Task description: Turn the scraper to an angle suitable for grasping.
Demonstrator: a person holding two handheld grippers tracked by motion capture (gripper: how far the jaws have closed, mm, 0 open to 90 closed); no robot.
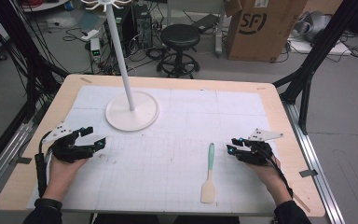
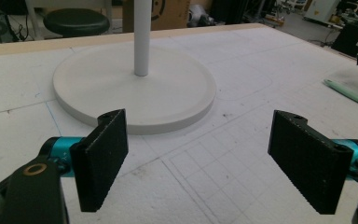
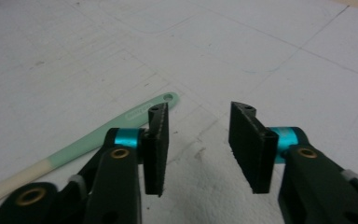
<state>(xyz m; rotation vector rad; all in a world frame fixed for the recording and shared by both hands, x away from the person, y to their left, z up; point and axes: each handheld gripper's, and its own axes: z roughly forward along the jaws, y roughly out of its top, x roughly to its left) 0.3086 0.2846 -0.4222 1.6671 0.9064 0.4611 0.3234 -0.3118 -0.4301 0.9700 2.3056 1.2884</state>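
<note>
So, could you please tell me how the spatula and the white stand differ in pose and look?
The spatula lies flat on the white mat, while the white stand rises upright from its round base. The spatula is mint green with a cream blade; the white stand is one colour throughout. The spatula lies beside the right gripper; the white stand is nearer the left gripper. Neither is held.

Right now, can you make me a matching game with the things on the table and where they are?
Things:
1. spatula
2. white stand
3. left claw
4. right claw

Places or states:
A. open, just to the right of the spatula handle
B. lying flat, mint handle pointing away from the person
C. open, facing the round white base
D. upright on the mat, far left of middle

Pairs: 1-B, 2-D, 3-C, 4-A
</note>
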